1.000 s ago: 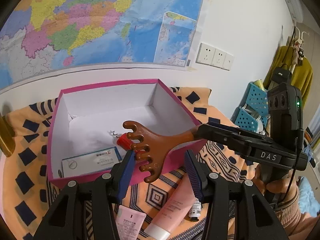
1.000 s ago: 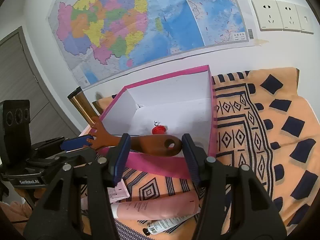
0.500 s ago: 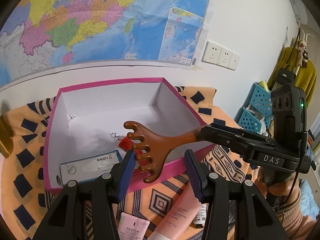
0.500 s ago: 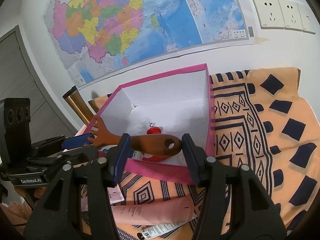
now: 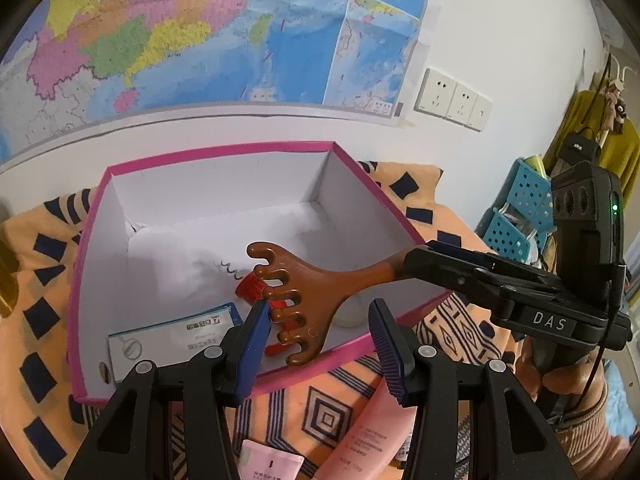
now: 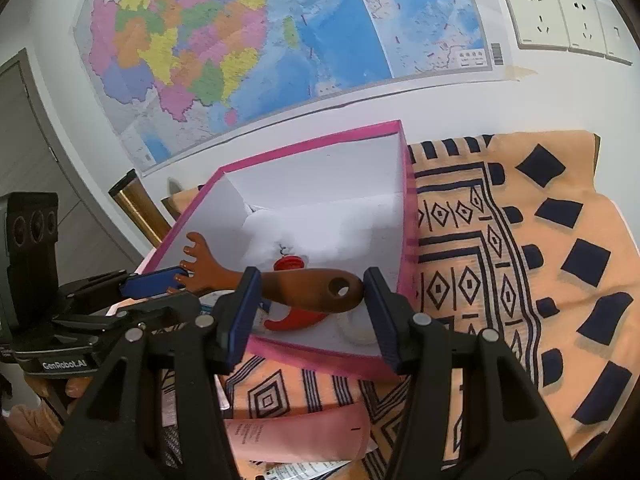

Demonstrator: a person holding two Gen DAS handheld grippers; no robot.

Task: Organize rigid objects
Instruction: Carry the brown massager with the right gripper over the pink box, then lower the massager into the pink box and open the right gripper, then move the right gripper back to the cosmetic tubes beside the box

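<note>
A brown claw-shaped wooden massager (image 5: 308,288) is held over the pink box (image 5: 280,380). My right gripper (image 6: 306,308) is shut on its handle (image 6: 316,290), pads touching both sides. My left gripper (image 5: 318,346) is open around the massager's claw end; its left pad (image 5: 256,340) sits against the claws. The claw end also shows in the right wrist view (image 6: 200,258). Inside the box lie a red corkscrew (image 5: 248,288), a blue-edged white carton (image 5: 168,340) and a small white round thing (image 6: 354,330).
The pink box (image 6: 328,360) stands on an orange patterned cloth (image 6: 520,280) against the wall. Pink tubes (image 5: 368,436) (image 6: 296,436) and a pink packet (image 5: 268,464) lie on the cloth before the box. A gold cylinder (image 6: 140,208) stands left; blue baskets (image 5: 520,208) right.
Both grippers have moved forward with the massager, so it now hangs further over the box interior. The grip on it is unchanged.
</note>
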